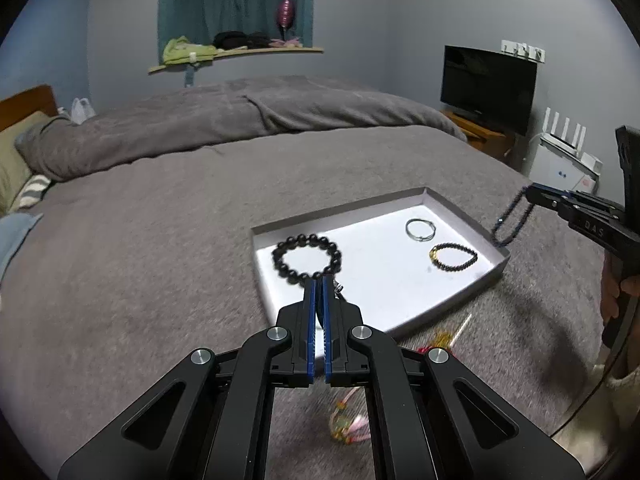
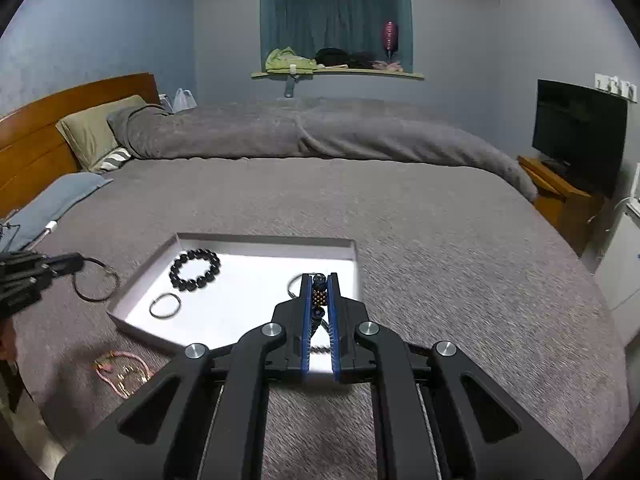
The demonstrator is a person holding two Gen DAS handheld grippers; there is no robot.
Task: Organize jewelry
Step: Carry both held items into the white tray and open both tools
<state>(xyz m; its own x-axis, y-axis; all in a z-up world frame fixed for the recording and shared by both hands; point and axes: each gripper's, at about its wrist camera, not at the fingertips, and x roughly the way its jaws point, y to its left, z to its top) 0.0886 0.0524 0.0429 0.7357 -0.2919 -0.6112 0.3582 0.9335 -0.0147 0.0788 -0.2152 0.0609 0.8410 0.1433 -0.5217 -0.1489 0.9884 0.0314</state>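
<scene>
White tray (image 1: 472,216), black bead bracelet (image 1: 306,258), grey blanket (image 1: 160,220), teal curtains (image 2: 336,8).

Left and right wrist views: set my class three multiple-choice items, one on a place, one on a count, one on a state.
1. Where is the thin dark loop? A on the pillow; B hanging from the left gripper; C on the shelf.
2. How many pieces lie in the tray, left wrist view? A one; B three; C five.
3. The right gripper is: A open; B shut on a dark bead strand; C out of view.

Key: B, it dangles beside the tray. B, black beads, silver ring, small beaded bracelet. B, beads sit in its grip.
</scene>
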